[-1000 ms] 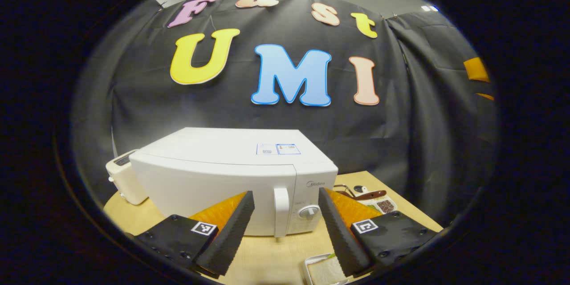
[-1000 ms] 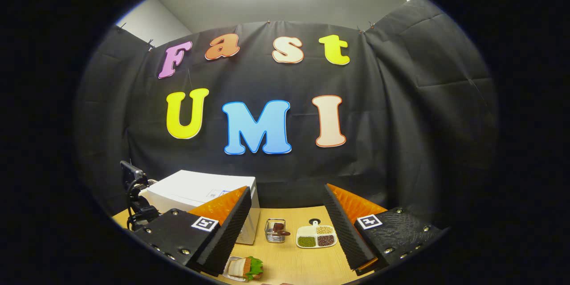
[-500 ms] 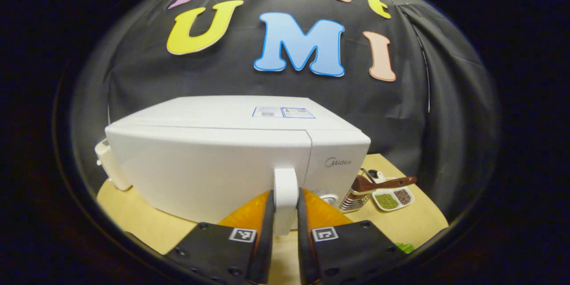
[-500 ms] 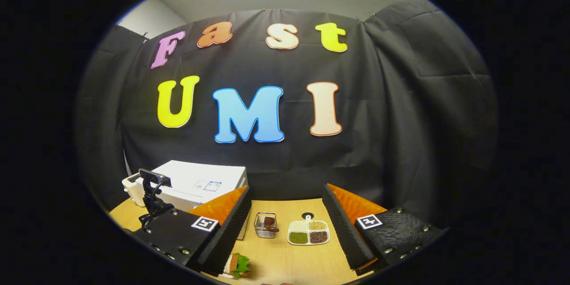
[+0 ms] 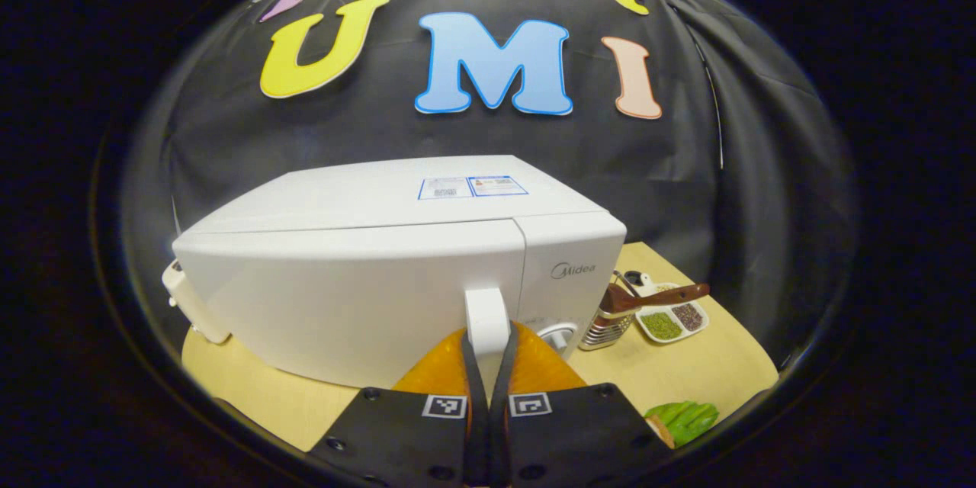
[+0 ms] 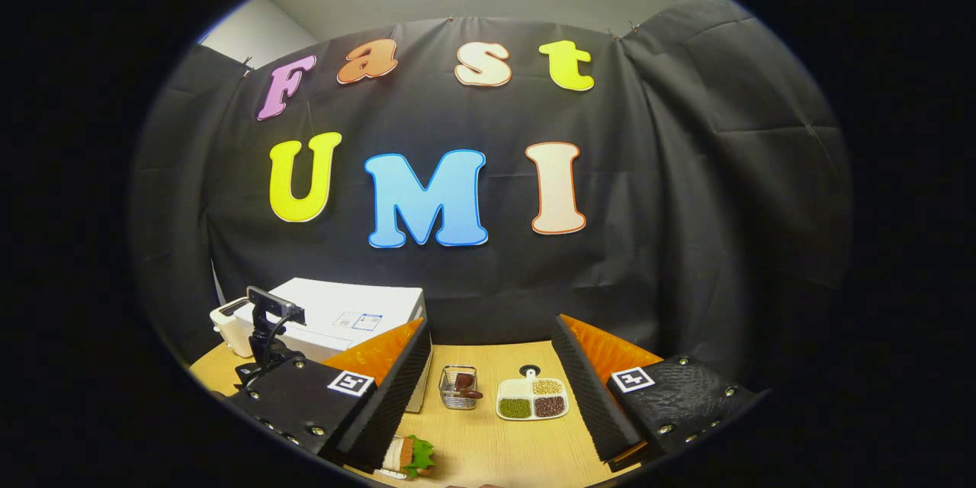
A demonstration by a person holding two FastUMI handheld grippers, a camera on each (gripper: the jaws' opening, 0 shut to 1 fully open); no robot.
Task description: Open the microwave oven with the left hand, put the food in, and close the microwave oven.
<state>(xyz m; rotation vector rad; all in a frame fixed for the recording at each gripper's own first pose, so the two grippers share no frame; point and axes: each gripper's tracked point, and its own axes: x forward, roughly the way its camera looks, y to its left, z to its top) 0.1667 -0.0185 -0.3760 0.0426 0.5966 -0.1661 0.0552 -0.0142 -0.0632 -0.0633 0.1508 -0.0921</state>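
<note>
**Left gripper clamped on microwave door handle; right gripper spread above table**

Left gripper (image 5: 488, 354): fingers drawn nearly together, pinching the lower end of the white vertical door handle (image 5: 486, 314) from both sides. Handle dead ahead, rising just past the fingertips. Microwave oven (image 5: 366, 274) directly behind it, white, door closed flush with the body, spreading mostly to the left of the fingers. Control dial (image 5: 557, 335) just right of the handle, partly hidden by the right finger. Stickers on the oven's top panel. Farther right: wire basket (image 5: 606, 324) with a brown-handled utensil, then a divided dish (image 5: 671, 320) of grains. Green leafy food (image 5: 681, 419) close by at lower right, on the wooden table (image 5: 252, 389). White appliance (image 5: 189, 305) peeking out beyond the oven's far left corner.

Right gripper (image 6: 492, 374): fingers spread wide, holding nothing, above the table. Between the fingers, ahead: wire basket (image 6: 457, 387) and divided dish (image 6: 531, 399), side by side. Sandwich with green leaf (image 6: 408, 456) just beside the left finger's tip, low and near. Microwave oven (image 6: 343, 313) off to the left and farther, with the other gripper's camera mount (image 6: 268, 328) in front of it.
</note>
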